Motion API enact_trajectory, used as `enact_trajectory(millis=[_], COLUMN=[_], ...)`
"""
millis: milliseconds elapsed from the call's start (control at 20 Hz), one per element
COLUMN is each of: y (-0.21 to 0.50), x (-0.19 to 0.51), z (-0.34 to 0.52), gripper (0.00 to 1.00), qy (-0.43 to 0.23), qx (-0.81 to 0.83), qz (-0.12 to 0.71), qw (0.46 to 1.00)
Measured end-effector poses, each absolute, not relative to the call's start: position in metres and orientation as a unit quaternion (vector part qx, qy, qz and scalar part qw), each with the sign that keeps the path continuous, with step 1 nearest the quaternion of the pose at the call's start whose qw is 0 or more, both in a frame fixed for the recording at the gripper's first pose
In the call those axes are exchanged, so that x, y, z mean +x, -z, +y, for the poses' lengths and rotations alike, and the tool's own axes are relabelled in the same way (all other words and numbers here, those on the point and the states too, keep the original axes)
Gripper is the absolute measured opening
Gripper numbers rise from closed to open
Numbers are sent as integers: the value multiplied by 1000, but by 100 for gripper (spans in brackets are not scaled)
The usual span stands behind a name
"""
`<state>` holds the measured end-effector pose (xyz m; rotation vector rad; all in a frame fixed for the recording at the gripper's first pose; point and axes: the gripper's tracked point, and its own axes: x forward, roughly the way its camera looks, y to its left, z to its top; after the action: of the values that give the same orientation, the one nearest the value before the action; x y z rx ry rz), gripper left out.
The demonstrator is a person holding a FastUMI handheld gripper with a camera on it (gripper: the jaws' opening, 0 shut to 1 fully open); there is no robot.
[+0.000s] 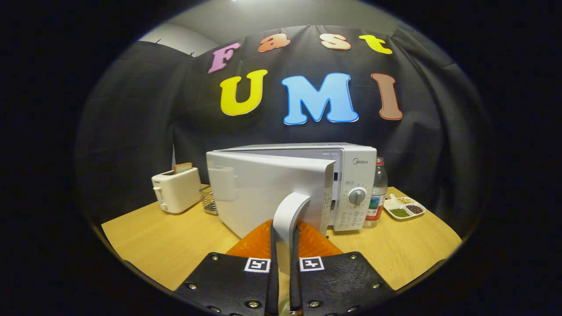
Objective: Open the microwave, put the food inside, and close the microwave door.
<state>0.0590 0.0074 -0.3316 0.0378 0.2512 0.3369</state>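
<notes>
Far left of the claw, well back on the light wooden bench (pixel 167 250), sits a cream two-slot toaster (pixel 176 190) w/ a slice of toast (pixel 182 167) poking out the top. Just right of it, tucked behind the door, is a small wire mesh basket (pixel 209 201), mostly hidden.

Straight ahead of the claw is the white microwave oven (pixel 347 175). Its white door (pixel 268 193) is swung partway out toward the camera, hinged on the left, so you're looking at the outer face at an angle. Can't see into the cavity from here. The door's curved grey-white handle (pixel 287 215) runs down right btwn the fingers.

Claw (pixel 284 263) is nearly closed, both fingers (pixel 273 267) squeezed up against that handle, one each side, so it's got a grip on it. Beneath, just ahead of the fingers, there's a ribbed orange thing (pixel 263 243) on the bench. Could be the food or a dish, can't tell.

Right of the claw: the microwave's control panel w/ a round grey dial (pixel 357 196), then a clear plastic bottle w/ red cap (pixel 376 193) standing upright just beside the oven. Furthest right, a white divided tray of green, brown and pale beans (pixel 405 207) near the bench edge.
</notes>
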Motion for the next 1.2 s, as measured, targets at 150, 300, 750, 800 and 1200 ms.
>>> enact_trajectory(millis=[150, 300, 750, 800, 1200], y=[328, 325, 323, 324, 350], x=[21, -4, -47, -51, -91], z=[41, 72, 171, 183, 266], gripper=[11, 11, 11, 11, 11], qy=[-187, -176, -125, -121, -158], qx=[21, 16, 21, 20, -30], qz=[124, 114, 87, 83, 78], qw=[974, 978, 988, 989, 984])
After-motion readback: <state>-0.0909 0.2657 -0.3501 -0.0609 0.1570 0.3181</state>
